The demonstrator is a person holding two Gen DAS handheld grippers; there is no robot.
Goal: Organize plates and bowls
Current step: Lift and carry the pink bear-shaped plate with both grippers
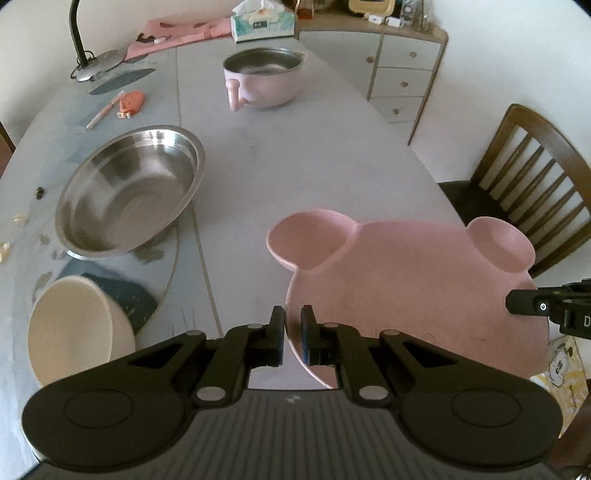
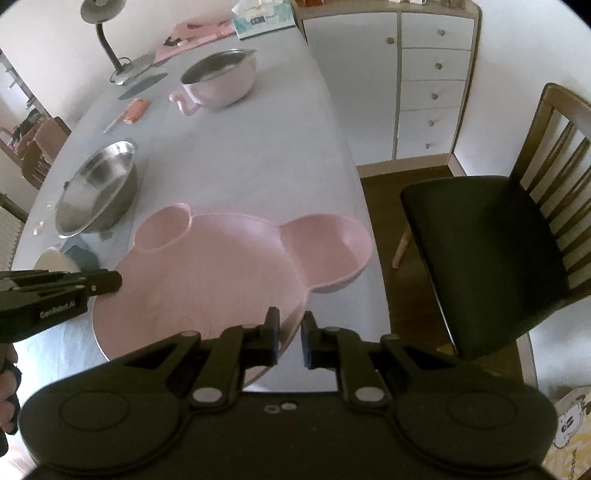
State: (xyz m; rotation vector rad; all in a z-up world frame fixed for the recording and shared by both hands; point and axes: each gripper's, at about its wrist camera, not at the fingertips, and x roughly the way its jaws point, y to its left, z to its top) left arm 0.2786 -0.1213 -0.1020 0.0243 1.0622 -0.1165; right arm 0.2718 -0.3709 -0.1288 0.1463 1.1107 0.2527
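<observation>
A pink bear-shaped plate with two round ear wells hangs above the table near its front right edge. My left gripper is shut on the plate's left rim. My right gripper is shut on its right rim. Each gripper shows in the other's view, the right gripper and the left gripper. A steel bowl sits to the left. A cream bowl stands in front of the steel one. A pink pot with a steel lining is farther back.
The grey table also carries a desk lamp, a tissue box, a pink cloth and an orange item with a pen. A wooden chair stands right of the table, a white drawer cabinet behind it.
</observation>
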